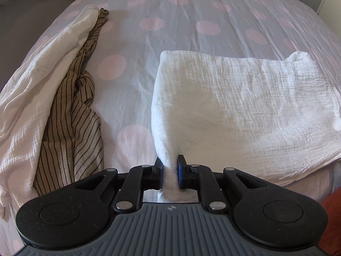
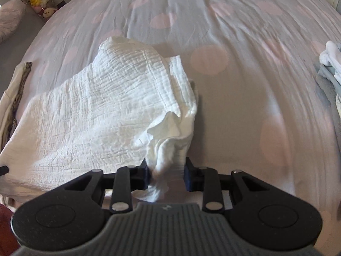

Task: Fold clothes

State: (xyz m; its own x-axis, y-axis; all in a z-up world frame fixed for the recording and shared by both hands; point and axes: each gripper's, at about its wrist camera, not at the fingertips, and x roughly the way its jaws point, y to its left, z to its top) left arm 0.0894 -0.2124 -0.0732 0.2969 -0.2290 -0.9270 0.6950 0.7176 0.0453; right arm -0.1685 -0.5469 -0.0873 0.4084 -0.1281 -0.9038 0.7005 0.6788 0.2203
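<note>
The white crinkle-gauze garment lay near the near edge of the bed, already doubled into a rough rectangle on the pink-dotted sheet. The left gripper had its jaws drawn in tight on the garment's near left corner, a thin twist of cloth pinched between the pads. The right gripper stood a little wider, closed on a thick, bunched wad at the near right corner (several layers, by the look of it).

The risks lay mostly in that uneven hold. The right side's wad looked gathered rather than flat, so a lift or fold-over could have carried a crumpled corner into the fold and left a lump. Only some of the layers might have been truly caught, and the loose ones could have slid and spoiled the rectangle. The left grip was on so narrow a twist that a sharp pull might have slipped it free, dropping that side. Pulling the two corners unevenly would have skewed the edges.

Toward the left edge of the bed, a striped brown garment lay tangled with another white one; a wide swing left could have dragged into them. A small folded stack sat at the right edge.
</note>
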